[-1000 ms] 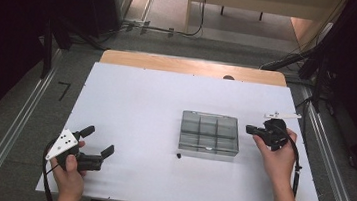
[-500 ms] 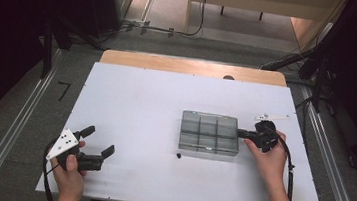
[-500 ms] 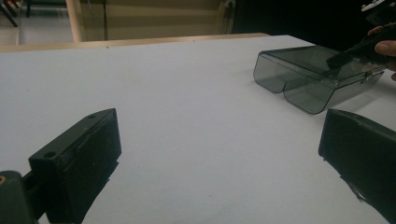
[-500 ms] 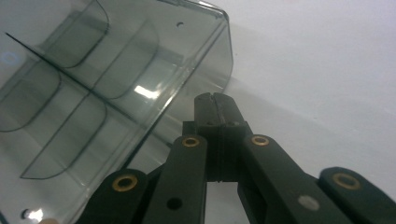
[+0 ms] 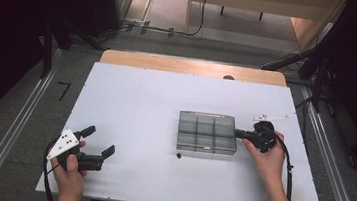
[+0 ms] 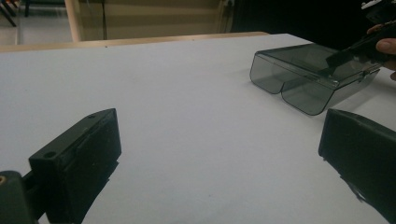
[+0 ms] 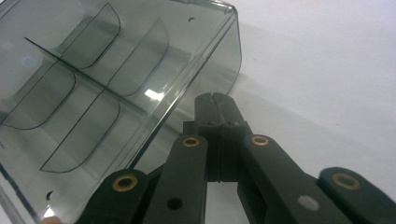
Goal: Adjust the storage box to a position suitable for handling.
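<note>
1. Compartment box [image 5: 207, 132], smoky clear plastic with dividers inside, lies flat on the white table [image 5: 131, 100], right of the middle and with its lid down.
2. Nearest the person, the left gripper [image 5: 95, 146] rests low at the table's near-left corner, well apart from the box. Its jaws stand wide open with nothing between them, as the left gripper view shows plainly.
3. Farther in, a small dark speck [image 5: 178, 156] lies on the table just off the box's near edge; what it is cannot be told.
4. At the box's right end, the right gripper [image 7: 215, 103] has its jaws pressed together, holding nothing. The closed tip sits at the box's right wall, touching it or nearly so.
5. Judged from this, the step in hand is nudging or prying at the right end with a closed tip, perhaps at a latch.
6. Next, the move likely calls for a gentle, steady push, since the light box could skid leftward.
</note>
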Motion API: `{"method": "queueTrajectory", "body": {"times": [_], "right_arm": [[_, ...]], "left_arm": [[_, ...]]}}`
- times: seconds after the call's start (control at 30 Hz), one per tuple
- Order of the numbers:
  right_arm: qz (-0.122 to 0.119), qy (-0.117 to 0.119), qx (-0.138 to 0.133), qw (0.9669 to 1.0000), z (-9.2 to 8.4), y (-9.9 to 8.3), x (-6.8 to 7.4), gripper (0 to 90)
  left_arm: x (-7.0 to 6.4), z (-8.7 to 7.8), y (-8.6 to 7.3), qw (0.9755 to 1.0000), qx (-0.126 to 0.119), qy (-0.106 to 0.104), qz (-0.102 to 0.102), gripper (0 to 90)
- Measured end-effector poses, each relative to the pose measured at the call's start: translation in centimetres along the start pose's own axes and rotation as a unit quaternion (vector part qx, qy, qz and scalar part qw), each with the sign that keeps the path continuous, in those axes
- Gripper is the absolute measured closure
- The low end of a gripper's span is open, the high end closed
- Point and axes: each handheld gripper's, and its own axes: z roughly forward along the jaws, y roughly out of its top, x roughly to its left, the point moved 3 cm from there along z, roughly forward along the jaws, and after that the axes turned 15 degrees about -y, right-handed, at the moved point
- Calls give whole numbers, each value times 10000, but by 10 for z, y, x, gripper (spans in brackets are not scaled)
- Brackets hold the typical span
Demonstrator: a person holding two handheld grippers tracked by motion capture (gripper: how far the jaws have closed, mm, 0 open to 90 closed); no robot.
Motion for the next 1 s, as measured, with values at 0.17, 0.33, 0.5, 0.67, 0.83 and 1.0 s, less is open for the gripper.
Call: {"method": "queueTrajectory", "body": {"times": [0.17, 0.33, 0.5, 0.67, 0.83, 1.0], "right_arm": [[-93, 33, 41, 9999, 2, 1, 8, 881], [-193, 108, 23, 9998, 2, 2, 16, 881], [-326, 243, 12, 9992, 3, 2, 27, 880], [-341, 353, 43, 9988, 4, 0, 35, 880], [-302, 531, 68, 9981, 2, -9, 41, 880], [-303, 591, 98, 9977, -3, -18, 45, 880]], "left_arm": [[0, 0, 0, 10000, 8, -1, 7, 0], [0, 0, 0, 10000, 16, -9, 13, 0], [0, 1, 0, 10000, 26, -11, 11, 0], [0, 0, 0, 10000, 31, -14, -1, 0], [0, 1, 0, 10000, 46, -33, 1, 0], [0, 1, 0, 10000, 61, -55, 5, 0]]}}
